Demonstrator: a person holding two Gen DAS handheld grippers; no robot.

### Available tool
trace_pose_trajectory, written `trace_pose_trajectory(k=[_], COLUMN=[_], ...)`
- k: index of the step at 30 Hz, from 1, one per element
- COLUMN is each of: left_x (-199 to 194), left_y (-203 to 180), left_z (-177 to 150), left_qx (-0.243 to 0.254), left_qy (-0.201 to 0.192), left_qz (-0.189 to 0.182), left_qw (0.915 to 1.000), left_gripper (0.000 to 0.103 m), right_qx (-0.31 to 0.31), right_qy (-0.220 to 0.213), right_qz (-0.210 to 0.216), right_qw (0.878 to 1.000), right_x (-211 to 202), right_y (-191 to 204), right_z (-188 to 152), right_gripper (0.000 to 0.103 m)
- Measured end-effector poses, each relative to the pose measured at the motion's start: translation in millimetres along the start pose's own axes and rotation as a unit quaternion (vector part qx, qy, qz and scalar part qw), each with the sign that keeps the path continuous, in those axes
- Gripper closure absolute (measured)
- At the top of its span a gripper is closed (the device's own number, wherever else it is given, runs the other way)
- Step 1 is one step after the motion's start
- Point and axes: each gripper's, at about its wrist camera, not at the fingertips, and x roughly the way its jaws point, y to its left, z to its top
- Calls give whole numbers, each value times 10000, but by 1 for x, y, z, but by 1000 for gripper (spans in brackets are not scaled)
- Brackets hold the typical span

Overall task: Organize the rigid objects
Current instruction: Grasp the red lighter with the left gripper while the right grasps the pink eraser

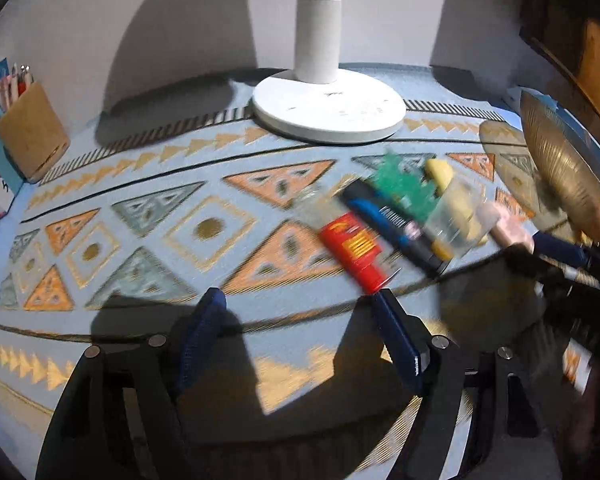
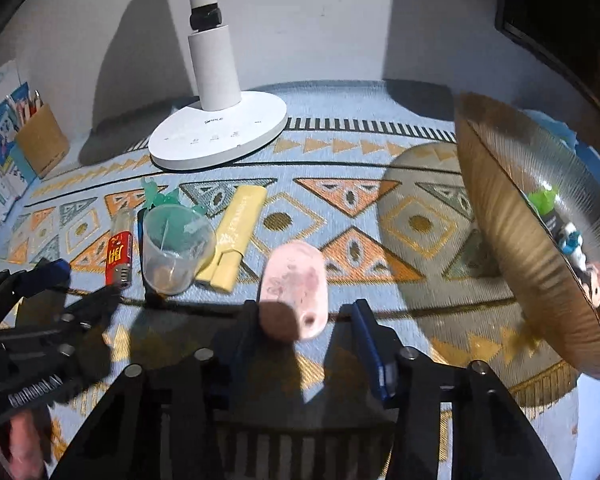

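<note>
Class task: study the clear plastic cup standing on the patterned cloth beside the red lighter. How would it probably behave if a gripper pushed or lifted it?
The clear plastic cup looks thin-walled and nearly empty, so probably light and apt to slide or tip when nudged. Its smooth, tapered side may slip between pads. It stands close to the red lighter and yellow flat case, so a push would likely disturb them.

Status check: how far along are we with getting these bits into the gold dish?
Done: the gold dish already holds a green piece and small figures. In hand: the right gripper straddles the pink oval piece, with a gap at one finger, so not yet gripped. The left gripper is open and empty. Left: red lighter, clear cup, yellow piece, green plastic piece, dark marker.
</note>
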Motion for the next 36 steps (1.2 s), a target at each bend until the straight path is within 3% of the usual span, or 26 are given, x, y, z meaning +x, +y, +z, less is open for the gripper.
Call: trace_pose_trajectory(k=[3, 7, 8, 9, 11, 14, 16, 19, 20, 21, 25, 29, 36], left_x=[-2, -2, 0, 3, 9, 18, 22, 20, 17, 15, 1, -14, -32], left_y=[18, 15, 12, 5, -8, -21, -25, -25, -22, -20, -10, -6, -17], left_z=[-2, 6, 8, 12, 16, 21, 24, 26, 25, 25, 9, -7, -25], left_qx=[-77, -299, -341, -365, -249, -112, -54, 120, 150, 181, 283, 285, 402], left_qy=[58, 154, 174, 200, 166, 68, -9, -197, -193, -182, -144, -116, -185], left_qz=[32, -725, -829, -792, -579, -228, -68, -104, -148, -199, -669, -939, -1032], left_qw=[9999, 9968, 9958, 9960, 9979, 9997, 10000, 9997, 9996, 9995, 9973, 9951, 9937], left_gripper=[29, 29, 28, 28, 29, 29, 31, 57, 75, 80, 80, 80, 80], right_qx=[196, 300, 226, 167, -9, -387, -524, -659, -724, -786, -1022, -820, -724], right_qy=[-40, -5, 16, 42, 80, 71, 31, 6, -28, -54, -146, -92, -453], right_qz=[-24, 208, 245, 271, 268, -34, 112, 206, 249, 343, 223, 599, 679], right_qw=[9998, 9993, 9994, 9995, 9996, 9992, 9986, 9976, 9971, 9963, 9944, 9948, 9940], right_x=[-5, -6, -4, -3, 0, 8, 13, 17, 18, 16, 10, -2, -53], right_y=[-16, -26, -24, -22, -17, -10, -8, -5, -3, 0, 12, 10, 10], right_z=[-6, -4, -1, 0, 4, 7, 12, 18, 18, 16, 8, -5, -26], right_gripper=[59, 58, 54, 45, 37, 37, 37, 38, 49, 55, 55, 55, 55])
